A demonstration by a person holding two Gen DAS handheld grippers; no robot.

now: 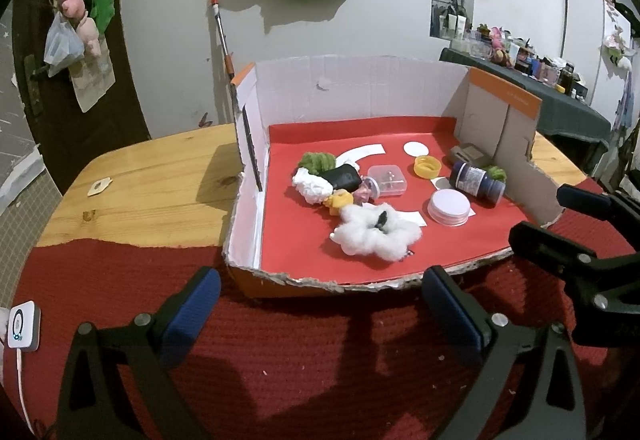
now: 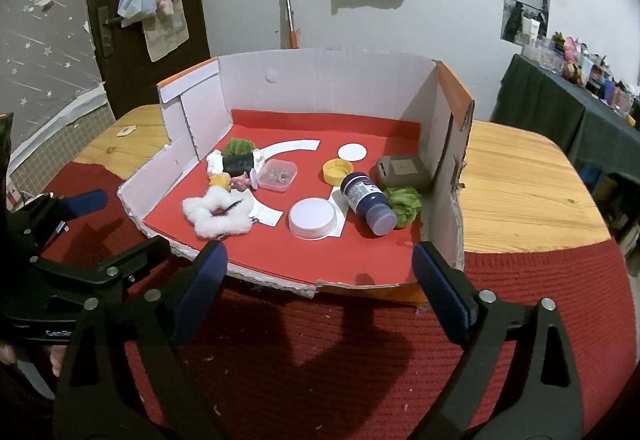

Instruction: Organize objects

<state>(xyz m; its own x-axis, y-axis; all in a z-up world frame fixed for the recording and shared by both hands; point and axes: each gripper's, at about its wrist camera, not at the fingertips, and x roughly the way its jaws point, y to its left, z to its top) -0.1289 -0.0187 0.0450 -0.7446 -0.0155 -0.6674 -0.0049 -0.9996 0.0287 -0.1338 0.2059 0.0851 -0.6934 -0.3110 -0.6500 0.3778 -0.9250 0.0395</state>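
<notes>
Left wrist view: the left gripper (image 1: 320,304) hangs over the red woven mat (image 1: 320,360) on the wooden worktop (image 1: 152,184), jaws spread wide with nothing between them; ahead sits the open white cardboard box with a red floor (image 1: 340,88); near its torn front edge lies a fluffy white cotton tuft (image 1: 376,236), a round white lid (image 1: 449,207) beside it, a dark blue bottle on its side (image 1: 476,180) toward the right wall.

Right wrist view: the right gripper (image 2: 320,288) has its jaws spread and empty at the box's front edge; a yellow cap (image 2: 337,170) and a clear plastic case (image 2: 277,174) lie mid-floor; an olive-brown rectangular case (image 2: 404,171) rests against the right wall.
</notes>
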